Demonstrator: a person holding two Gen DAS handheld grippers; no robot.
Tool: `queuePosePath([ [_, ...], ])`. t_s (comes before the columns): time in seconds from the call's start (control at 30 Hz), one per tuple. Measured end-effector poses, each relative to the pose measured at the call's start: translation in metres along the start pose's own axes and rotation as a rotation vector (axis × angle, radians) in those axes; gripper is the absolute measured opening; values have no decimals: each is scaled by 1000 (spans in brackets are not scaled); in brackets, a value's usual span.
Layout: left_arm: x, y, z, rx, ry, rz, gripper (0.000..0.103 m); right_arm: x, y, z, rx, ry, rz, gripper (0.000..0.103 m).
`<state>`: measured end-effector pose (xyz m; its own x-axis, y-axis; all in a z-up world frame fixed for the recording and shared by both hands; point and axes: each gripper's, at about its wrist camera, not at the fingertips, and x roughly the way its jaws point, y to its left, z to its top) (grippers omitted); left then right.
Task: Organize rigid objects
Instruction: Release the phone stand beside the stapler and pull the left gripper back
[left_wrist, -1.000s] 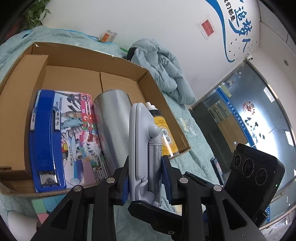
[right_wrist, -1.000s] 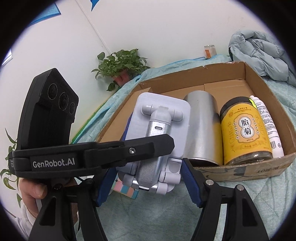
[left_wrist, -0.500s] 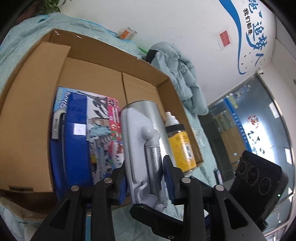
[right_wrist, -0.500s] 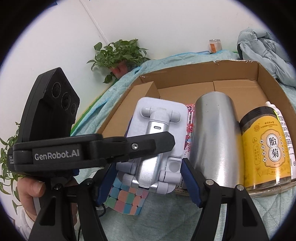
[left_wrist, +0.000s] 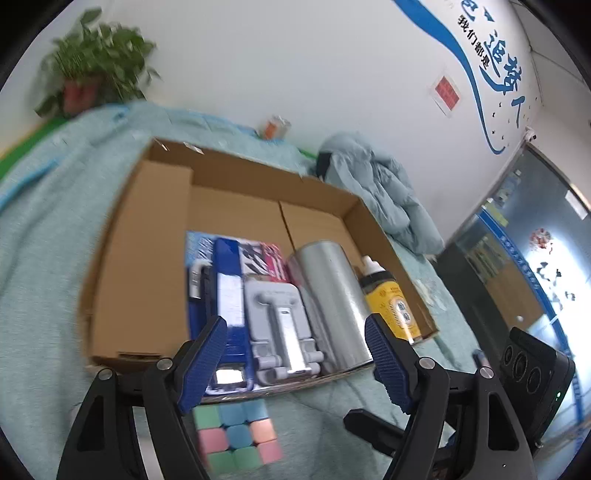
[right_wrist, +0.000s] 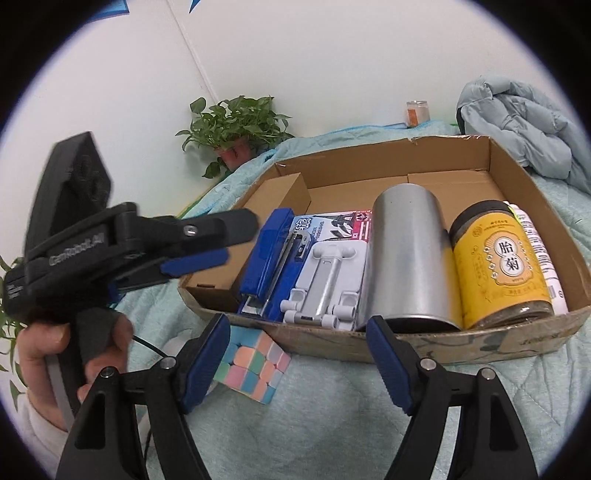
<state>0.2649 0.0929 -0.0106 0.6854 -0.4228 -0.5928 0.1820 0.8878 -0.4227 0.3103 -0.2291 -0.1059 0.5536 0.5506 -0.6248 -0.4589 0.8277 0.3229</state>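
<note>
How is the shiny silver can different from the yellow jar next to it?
The silver can is plain bare metal, while the yellow jar has a yellow label with writing. The silver can looks wider and longer than the yellow jar. The yellow jar has a dark lid; I can't see any lid on the silver can. Both are round, lie on their sides, and sit side by side in the cardboard box.

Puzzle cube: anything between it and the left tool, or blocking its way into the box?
Nothing visible blocks the grasp: the puzzle cube sits on the blanket just below the open left tool. On the way in stands the cardboard box front wall, with the stapler and phone stand packed behind it.
</note>
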Motion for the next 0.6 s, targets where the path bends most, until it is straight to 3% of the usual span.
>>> queuePosePath([
  [0.03, -12, -4, -6, 23, -43, 45, 81, -2, 0, -1, -2, -5, -5, 76],
  [0.1, -30, -12, -17, 69, -104, 140, 102, -6, 1, -4, -19, -23, -33, 80],
  [0.13, -38, -16, -22, 88, -128, 184, 103, -8, 2, -5, -39, -32, -61, 88],
  [0.2, -52, -23, -34, 127, -154, 256, 102, -12, 1, -12, -87, -38, -98, 91],
  [0.3, -66, -19, -50, 118, -151, 278, 103, -14, -10, -23, -72, -4, -104, 103],
  [0.4, -76, -11, -65, 71, -130, 303, 102, -17, -13, -32, -74, 6, -122, 103],
  [0.6, -94, 1, -85, 25, -117, 326, 102, -24, -9, -43, -103, 10, -79, 103],
])
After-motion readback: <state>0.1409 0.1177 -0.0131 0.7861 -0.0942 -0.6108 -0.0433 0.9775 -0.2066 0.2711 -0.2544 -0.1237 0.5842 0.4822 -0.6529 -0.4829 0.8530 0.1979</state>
